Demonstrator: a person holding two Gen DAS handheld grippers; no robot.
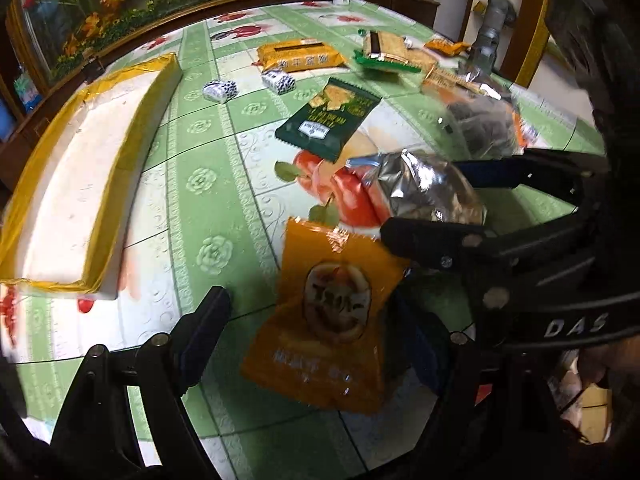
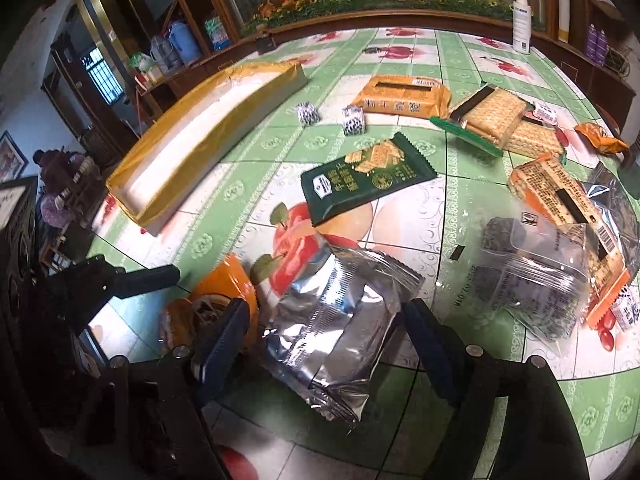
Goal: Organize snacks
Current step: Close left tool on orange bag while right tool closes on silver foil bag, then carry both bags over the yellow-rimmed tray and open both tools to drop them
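My left gripper [image 1: 316,320] is open around an orange snack packet [image 1: 326,332] on the table; its fingers stand wide of it. My right gripper [image 2: 324,316] has its fingers on both sides of a silver foil packet [image 2: 336,320], and shows from the side in the left wrist view [image 1: 424,200] closed on that packet [image 1: 420,192]. The orange packet [image 2: 224,296] lies just left of it. A long yellow-edged box [image 1: 80,184] [image 2: 200,148] lies at the left.
A dark green cracker packet [image 2: 368,176] [image 1: 328,120], two small black-and-white packets [image 2: 308,114], orange and clear cracker packs [image 2: 400,96] and a clear bag of dark snacks [image 2: 532,276] lie on the green patterned table [image 2: 224,184]. A white bottle [image 2: 522,20] stands at the far edge.
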